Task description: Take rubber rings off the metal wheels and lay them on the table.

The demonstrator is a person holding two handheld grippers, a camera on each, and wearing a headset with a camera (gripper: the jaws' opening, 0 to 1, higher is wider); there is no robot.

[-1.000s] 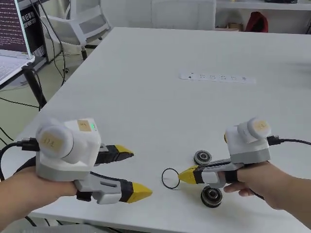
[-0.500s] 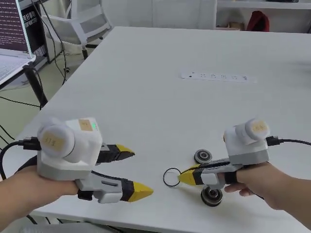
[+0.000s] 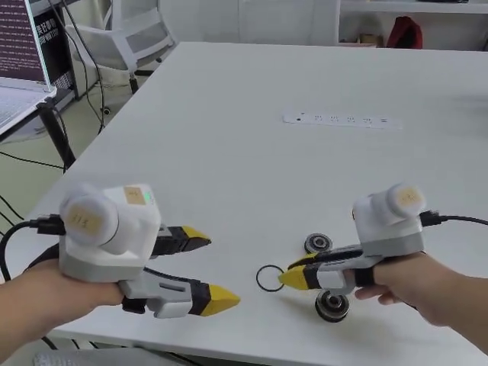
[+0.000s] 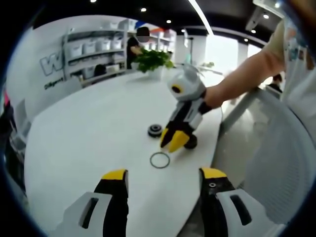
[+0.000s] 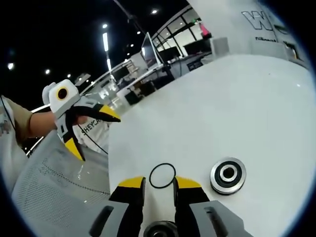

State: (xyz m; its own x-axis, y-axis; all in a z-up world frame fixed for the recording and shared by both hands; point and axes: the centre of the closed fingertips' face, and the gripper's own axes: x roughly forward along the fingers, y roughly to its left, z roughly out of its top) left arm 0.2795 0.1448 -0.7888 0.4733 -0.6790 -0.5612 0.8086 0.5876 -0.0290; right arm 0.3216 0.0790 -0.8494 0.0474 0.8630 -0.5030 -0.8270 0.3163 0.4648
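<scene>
A thin black rubber ring point(image 3: 268, 277) lies flat on the white table point(image 3: 252, 152), just off the tips of my right gripper point(image 3: 293, 273). In the right gripper view the ring point(image 5: 162, 175) sits ahead of the gripper point(image 5: 159, 183), whose jaws stand a narrow gap apart with nothing between them. One metal wheel point(image 3: 318, 243) lies beyond that gripper and a second wheel point(image 3: 332, 305) lies under it, near the hand. My left gripper point(image 3: 207, 267) hovers wide open and empty to the left, its jaws point(image 4: 163, 174) aimed at the ring point(image 4: 159, 160).
A white power strip point(image 3: 341, 120) lies farther back on the table. The table's near edge runs just below both hands. A laptop point(image 3: 15, 69) on a stand and an office chair point(image 3: 133, 34) are off the left side.
My right gripper has risen very slightly. The ring, both wheels and the left gripper stay where they were.
</scene>
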